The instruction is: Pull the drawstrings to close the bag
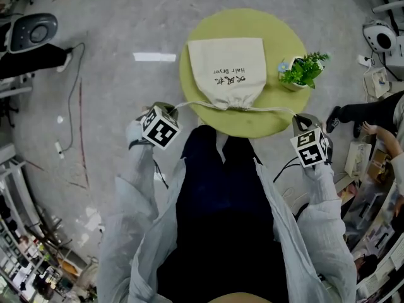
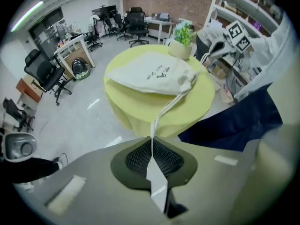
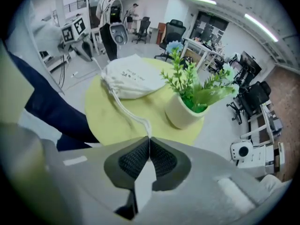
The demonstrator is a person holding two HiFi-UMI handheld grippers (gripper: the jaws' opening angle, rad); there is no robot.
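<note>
Pinching tight, the left gripper has its jaws squeezed together on the left white drawstring. The right gripper has its jaws squeezed on the right drawstring the same way. Both strings run to the bunched-up mouth of the cream cloth bag. It lies on the round yellow-green table, mouth toward 6 o'clock. From the bag, the left gripper is at 8 o'clock and the right at 4 o'clock. A little potted plant stands near the bag at 3 o'clock.
</note>
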